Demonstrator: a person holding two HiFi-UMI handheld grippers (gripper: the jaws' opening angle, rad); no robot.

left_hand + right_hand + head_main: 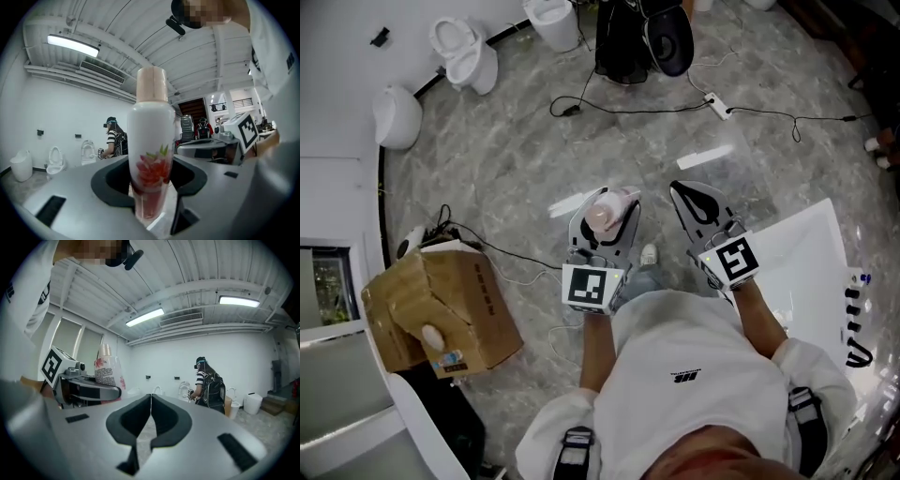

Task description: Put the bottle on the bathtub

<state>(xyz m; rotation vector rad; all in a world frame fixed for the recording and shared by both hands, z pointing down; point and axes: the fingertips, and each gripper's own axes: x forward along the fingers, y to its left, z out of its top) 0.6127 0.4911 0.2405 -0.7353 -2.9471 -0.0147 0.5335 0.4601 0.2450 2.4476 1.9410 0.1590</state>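
Left gripper view: left gripper [150,187] jaws pinched bottle [151,136] low, cap at 12 o'clock; right gripper [151,398] jaws pressed together. Low hold might let it tip.

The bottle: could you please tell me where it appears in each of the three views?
Head view: bottle at centre, between the left gripper's jaws.
Left gripper view: bottle dead centre, upright, clamped between the jaws.
Right gripper view: bottle at the left side, standing up out of the left gripper.
Shared landmark: the left gripper holding it, in all three views.
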